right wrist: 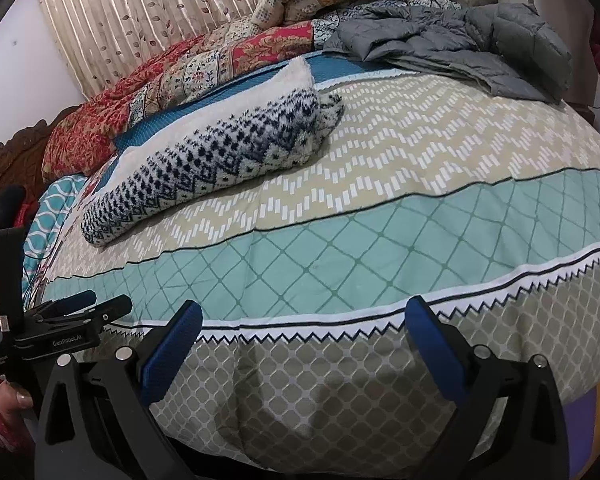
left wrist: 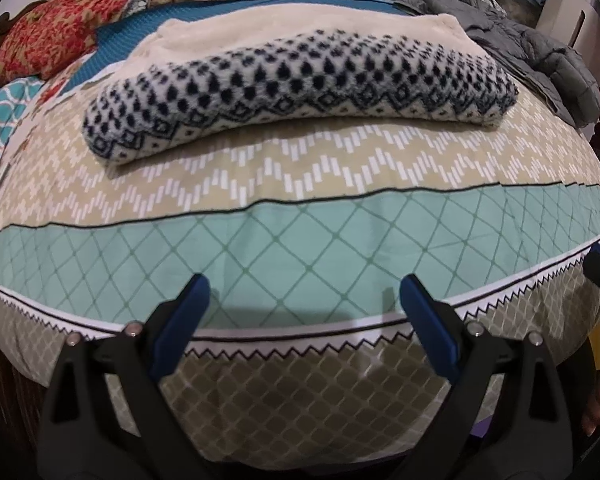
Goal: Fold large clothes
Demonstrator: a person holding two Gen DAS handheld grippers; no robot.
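Folded fleece sweater (left wrist: 300, 92) on the bedspread (left wrist: 260, 248); both tools (left wrist: 302, 292) (right wrist: 304, 320) spread wide, empty.

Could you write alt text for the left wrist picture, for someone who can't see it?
A folded fleece garment, cream with a navy diamond pattern, lies on a patterned bedspread. The left gripper hovers near the bed's front edge, jaws wide open and empty. A grey puffer jacket lies behind on the right.

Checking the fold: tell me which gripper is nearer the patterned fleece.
Left. The left gripper faces the patterned fleece straight ahead; the right gripper sits further right, the fleece off to its left.
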